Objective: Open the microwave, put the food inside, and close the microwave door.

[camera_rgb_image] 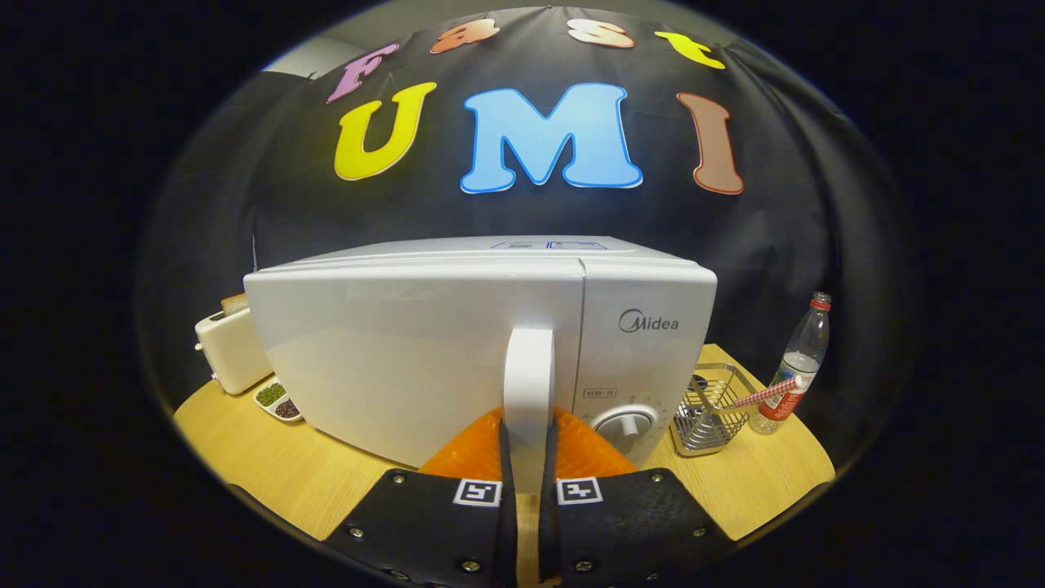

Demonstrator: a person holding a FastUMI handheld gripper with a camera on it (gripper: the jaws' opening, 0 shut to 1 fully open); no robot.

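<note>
At the centre of the frame, the white microwave (482,343) sits on the wooden table (269,465) with its door shut, and the gripper (528,445) reaches level and straight ahead from the bottom centre, both fingers pressed against the sides of the upright door handle (528,384). To the lower left stand a toaster (231,351) and a small dish (278,400). At the lower right are a wire basket (709,412) and a plastic bottle (798,363).
</note>
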